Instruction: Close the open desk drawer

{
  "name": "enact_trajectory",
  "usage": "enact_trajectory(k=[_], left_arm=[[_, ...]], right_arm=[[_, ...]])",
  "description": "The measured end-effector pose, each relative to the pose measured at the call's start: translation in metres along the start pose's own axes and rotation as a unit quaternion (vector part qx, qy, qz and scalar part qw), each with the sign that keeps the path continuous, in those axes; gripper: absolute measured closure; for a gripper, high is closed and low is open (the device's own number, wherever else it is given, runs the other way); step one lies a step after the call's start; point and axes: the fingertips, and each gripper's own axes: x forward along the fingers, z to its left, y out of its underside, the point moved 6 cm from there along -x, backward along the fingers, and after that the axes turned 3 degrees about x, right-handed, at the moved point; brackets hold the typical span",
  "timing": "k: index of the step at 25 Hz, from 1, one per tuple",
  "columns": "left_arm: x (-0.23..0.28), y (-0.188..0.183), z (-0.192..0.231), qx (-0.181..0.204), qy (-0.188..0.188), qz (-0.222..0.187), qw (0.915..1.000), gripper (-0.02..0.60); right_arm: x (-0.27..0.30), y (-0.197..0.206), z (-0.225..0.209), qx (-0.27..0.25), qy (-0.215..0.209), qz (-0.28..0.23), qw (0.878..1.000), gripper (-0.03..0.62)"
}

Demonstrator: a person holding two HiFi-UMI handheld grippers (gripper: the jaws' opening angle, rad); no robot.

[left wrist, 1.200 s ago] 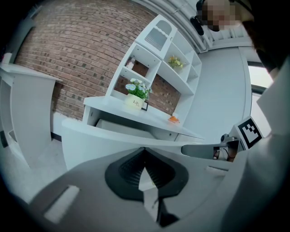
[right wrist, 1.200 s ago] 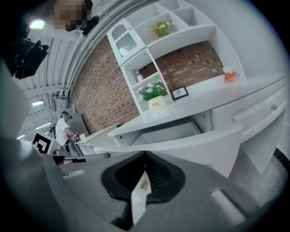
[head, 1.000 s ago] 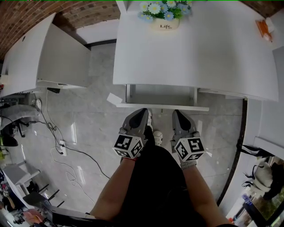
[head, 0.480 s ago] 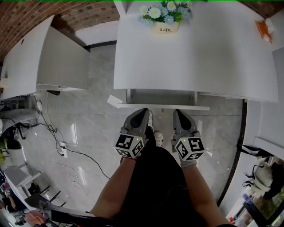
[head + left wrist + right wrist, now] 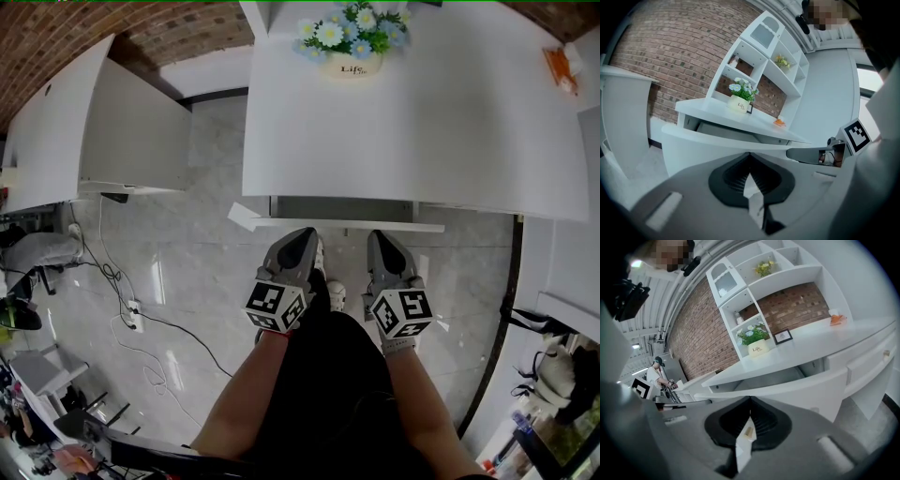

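Smooth matt white drawer (image 5: 342, 225), glossy stone-look floor (image 5: 187, 272), rough brick wall (image 5: 56, 28)

Office-type workroom. White desk (image 5: 422, 112), second desk (image 5: 56, 122) alongside, brick wall (image 5: 56, 47) behind. White shelf unit (image 5: 740, 291) with compartments. Potted flowers (image 5: 349, 37) on desktop. Loose cables (image 5: 103, 267) on grey tiled floor (image 5: 202, 272). Person (image 5: 656, 373) at a far workbench.

drawer (image 5: 347, 225): inside mostly under desk top (image 5: 412, 112) | orange item (image 5: 557, 63): too small to identify

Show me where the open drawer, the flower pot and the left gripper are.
drawer (image 5: 347, 225), head view, on its white front panel.
flower pot (image 5: 352, 64), head view, on the pot's lettered side.
left gripper (image 5: 302, 236), head view, at its closed tips.
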Motion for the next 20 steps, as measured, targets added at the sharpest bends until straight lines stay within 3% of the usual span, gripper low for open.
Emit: enact_trajectory(k=[20], left_arm=[[0.031, -0.018, 0.016, -0.014, 0.002, 0.018, 0.9997, 0.584]], right_arm=[[0.030, -0.019, -0.010, 0.018, 0.004, -0.004, 1.000, 0.594]])
